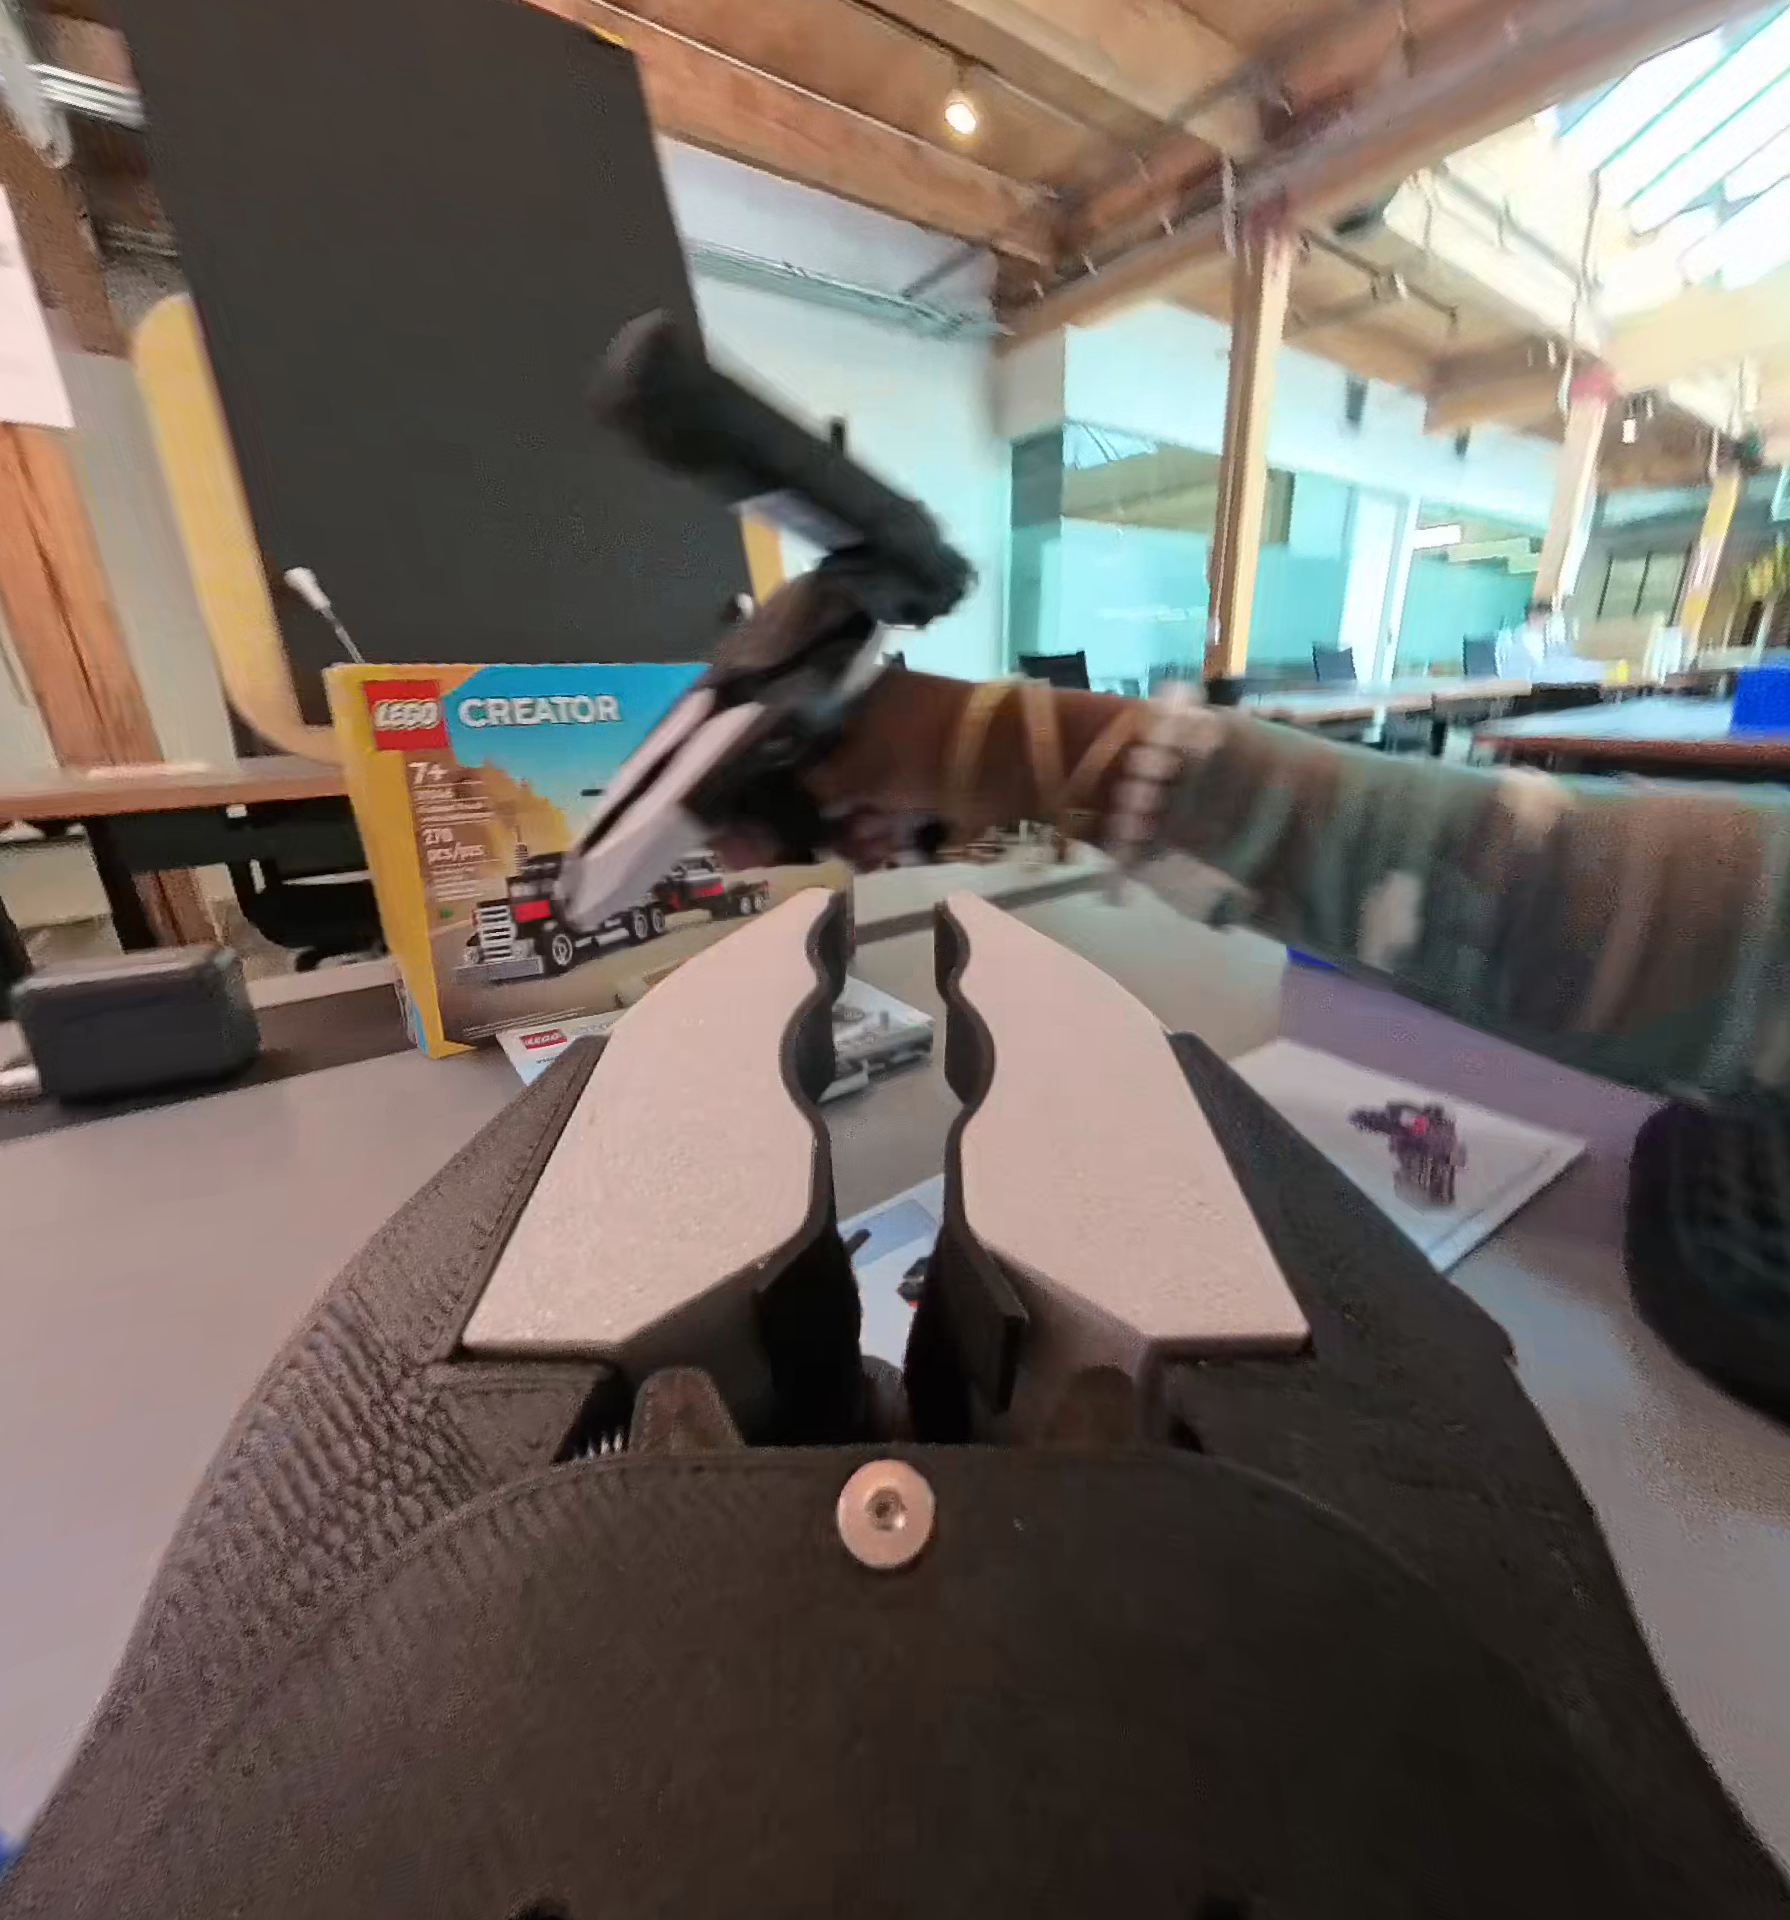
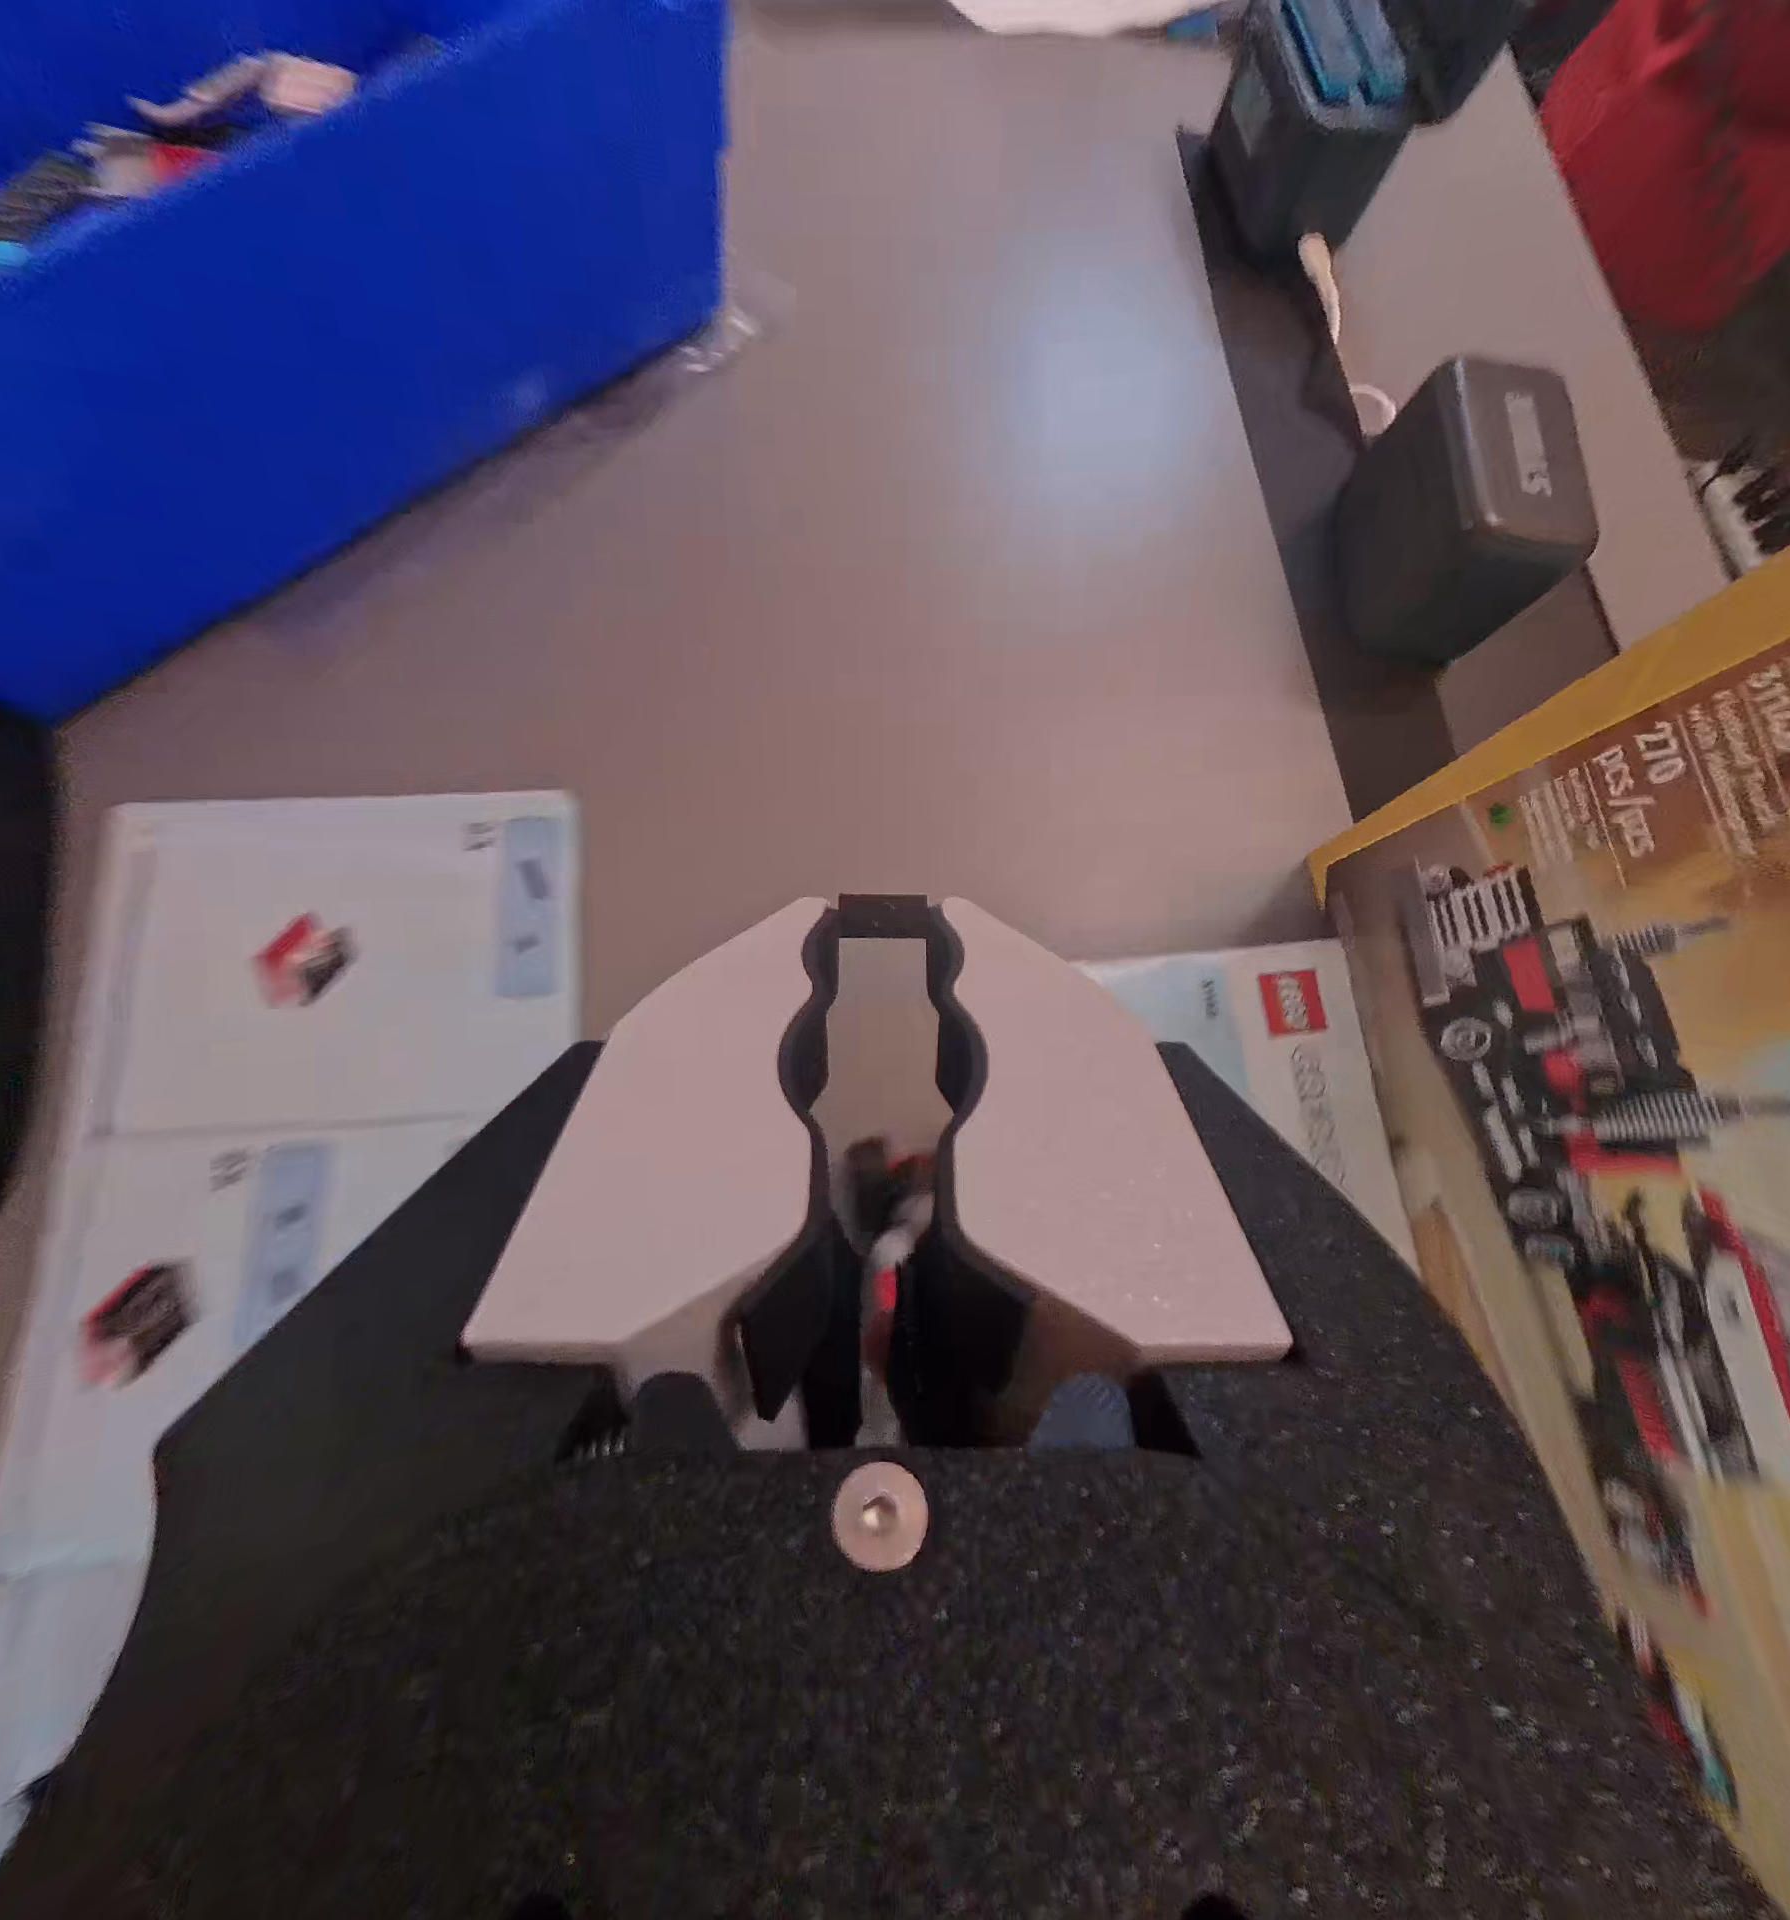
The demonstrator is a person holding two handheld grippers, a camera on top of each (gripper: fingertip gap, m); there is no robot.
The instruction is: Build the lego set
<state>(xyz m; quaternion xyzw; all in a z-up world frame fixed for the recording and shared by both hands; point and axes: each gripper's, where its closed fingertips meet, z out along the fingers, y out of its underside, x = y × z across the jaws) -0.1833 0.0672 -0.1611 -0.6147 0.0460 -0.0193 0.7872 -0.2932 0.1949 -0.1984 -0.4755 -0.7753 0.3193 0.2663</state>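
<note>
1. Overhead, the right gripper (image 2: 883, 914) points down at the grey table (image 2: 870, 644); its fingers pinch a small black piece (image 2: 880, 916) at the very tips. A tip hold probably leaves the piece's underside free for pressing onto studs.

2. Left gripper (image 1: 891, 914) lies low over the table, fingers a narrow gap apart with nothing between them. It seems parked, ready to steady the model when the new piece arrives.

3. From the left wrist view the right gripper shows raised and blurred in front of the set's box (image 1: 517, 831), held by a hand (image 1: 932, 769) in a camouflage sleeve (image 1: 1493, 894). Mid-carry, by my reading.

4. Partly built model (image 1: 1416, 1143), dark with a red spot, sits on a white sheet to the right of the left gripper. On plain paper it is easy to see and reach.

5. Open instruction booklet (image 2: 330, 966) lies flat on the table beside the right gripper, pages up, likely kept for checking the step. A second booklet (image 2: 1275, 1029) rests against the box.

6. Box stands upright at the table's far side, well apart from the model.

7. Blue bin (image 2: 330, 312) holds loose items, too blurred to name; presumably the parts supply.

8. Dark case (image 2: 1473, 499) sits on a black strip near the box.
</note>
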